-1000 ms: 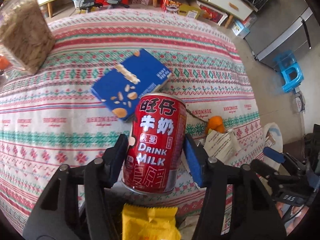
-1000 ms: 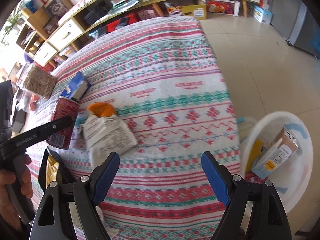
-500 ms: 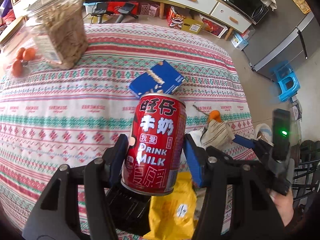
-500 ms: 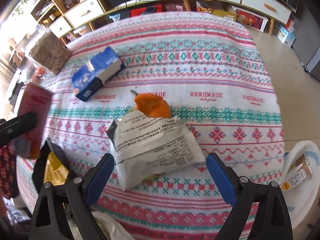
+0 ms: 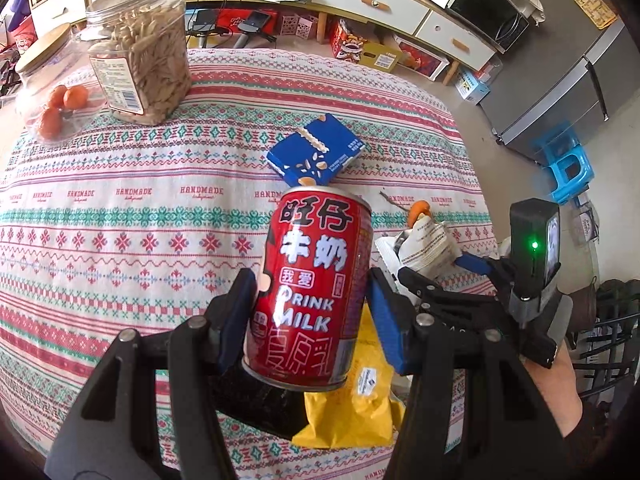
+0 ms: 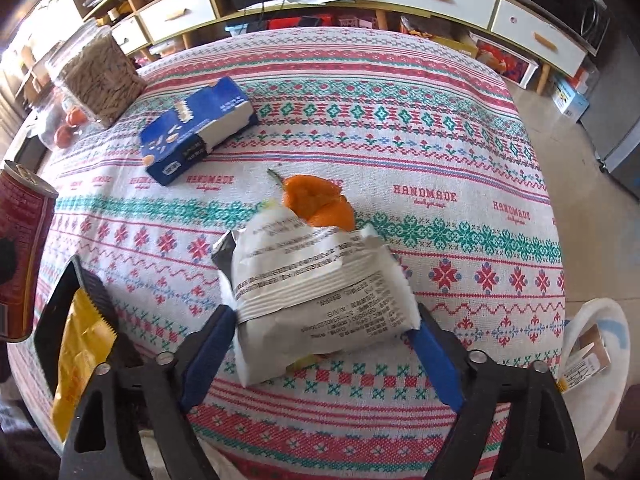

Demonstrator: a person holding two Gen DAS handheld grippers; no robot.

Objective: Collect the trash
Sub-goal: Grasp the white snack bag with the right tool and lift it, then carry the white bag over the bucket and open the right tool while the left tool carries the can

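**Two pieces of trash between blue pads**

Left gripper (image 5: 310, 284): clamped on a red drink can (image 5: 316, 280), nearly upright and lifted clear of the worktop (image 5: 120, 220). Silver rims at top and bottom. Printed on it in white: large Chinese characters, then "DRINK MILK".

Right gripper (image 6: 322, 316): fairly wide, jaws just now closing around a crumpled white snack wrapper (image 6: 320, 280) that lies on the cloth near the front edge. Pads at its two sides; cannot tell whether pressing. Rows of small black print across the wrapper, too fine to read.

Touching the wrapper's far edge: orange peel (image 6: 316, 200). Farther back, lying flat: a blue carton (image 6: 196, 132) with biscuit pictures. Repeated in red on the striped cloth: "HANDMADE". Near the left front edge: a yellow pouch (image 6: 76, 348). Beyond the worktop's right edge, lower down: a white bin (image 6: 600, 312) with cartons inside.
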